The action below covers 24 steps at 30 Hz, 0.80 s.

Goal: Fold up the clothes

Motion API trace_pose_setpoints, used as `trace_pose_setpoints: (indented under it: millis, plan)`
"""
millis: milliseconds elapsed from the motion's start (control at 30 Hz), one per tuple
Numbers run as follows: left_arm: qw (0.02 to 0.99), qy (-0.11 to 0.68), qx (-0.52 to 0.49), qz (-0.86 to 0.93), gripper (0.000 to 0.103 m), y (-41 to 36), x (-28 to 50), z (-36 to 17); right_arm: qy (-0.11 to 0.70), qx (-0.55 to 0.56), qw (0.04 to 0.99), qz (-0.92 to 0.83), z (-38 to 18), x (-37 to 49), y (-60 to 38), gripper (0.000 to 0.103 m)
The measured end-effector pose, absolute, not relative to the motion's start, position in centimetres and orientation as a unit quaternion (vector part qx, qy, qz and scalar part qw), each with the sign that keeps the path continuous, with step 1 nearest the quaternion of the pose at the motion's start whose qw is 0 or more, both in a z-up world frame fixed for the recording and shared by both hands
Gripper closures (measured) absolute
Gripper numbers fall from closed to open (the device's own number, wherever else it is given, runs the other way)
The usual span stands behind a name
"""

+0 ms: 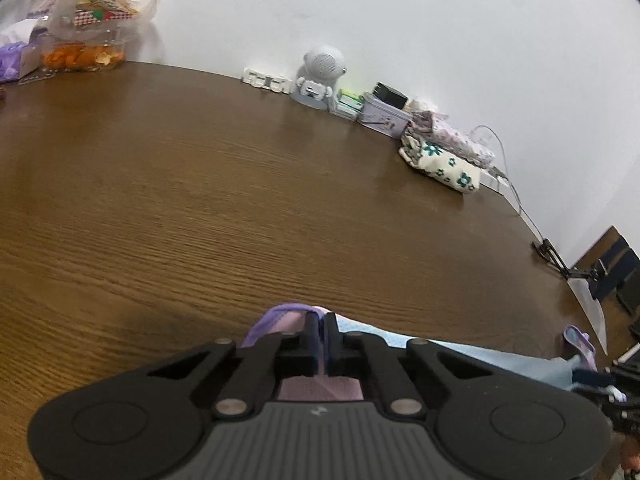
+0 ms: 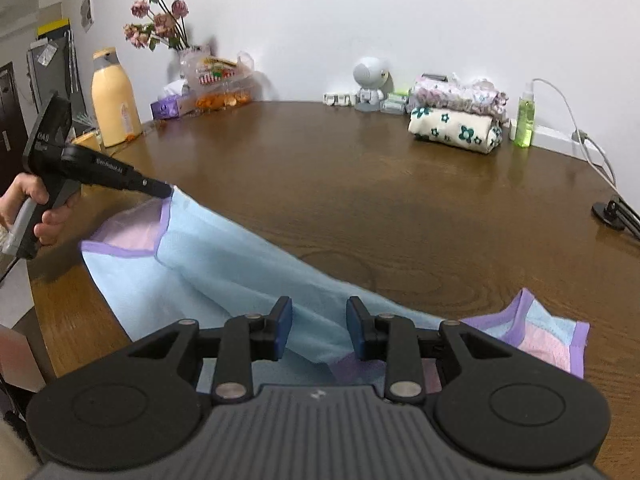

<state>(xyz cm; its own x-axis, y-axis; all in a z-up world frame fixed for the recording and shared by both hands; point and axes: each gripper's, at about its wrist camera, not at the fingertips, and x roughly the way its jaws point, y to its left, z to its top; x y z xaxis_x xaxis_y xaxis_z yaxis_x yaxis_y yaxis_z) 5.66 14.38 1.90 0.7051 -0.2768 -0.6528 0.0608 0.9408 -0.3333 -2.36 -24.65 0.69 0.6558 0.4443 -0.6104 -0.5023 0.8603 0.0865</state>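
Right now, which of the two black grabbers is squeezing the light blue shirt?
The left gripper: its fingers pinch the light blue shirt's purple-trimmed edge. The right gripper gapes open.

Pale-blue garment point(image 2: 224, 256), purple trim, pink panels

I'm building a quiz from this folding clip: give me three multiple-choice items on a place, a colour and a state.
1. Where is the folded floral stack?
A. table's far edge by the wall
B. under the right gripper
C. on the floor

2. The garment's trim is
A. red
B. purple
C. black

3. The right gripper is
A. shut on the garment
B. open over it
C. out of view

Key: A, the stack sits against the wall; B, purple bands edge the blue cloth; B, its jaws stand apart while the left gripper pinches a corner.
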Motion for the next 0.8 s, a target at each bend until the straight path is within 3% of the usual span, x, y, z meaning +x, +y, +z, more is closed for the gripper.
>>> trace_pose_setpoints:
  millis: [133,233,400,533,700,767,800]
  plan:
    - [0.913,0.374,-0.14,-0.086,0.101,14.4,5.7,1.7,0.329,-0.064,0.905,0.262,-0.2,-3.0,-23.6,0.067]
    - [0.92,0.363,-0.14,-0.052,0.089,14.9,5.6,2.1,0.327,-0.067,0.906,0.26,-0.1,-3.3,-23.3,0.064]
    - [0.935,0.33,-0.119,-0.055,0.083,13.8,3.6,4.7,0.282,-0.019,0.931,0.233,3.0,-3.7,-26.2,0.061]
    - [0.927,0.333,-0.086,-0.15,0.082,8.7,2.8,5.5,0.33,-0.009,0.93,0.162,2.9,-0.1,-28.2,0.059]
    - [0.904,0.368,-0.03,-0.217,0.082,3.2,2.3,3.6,0.392,0.0,0.917,0.07,2.7,4.6,-30.6,0.066]
    - [0.899,0.378,-0.022,-0.219,0.082,2.3,1.9,2.9,0.407,0.006,0.912,0.044,2.5,5.7,-31.1,0.085]
    - [0.899,0.379,-0.02,-0.219,0.082,2.3,1.7,2.8,0.408,0.011,0.912,0.039,2.3,5.6,-31.1,0.089]
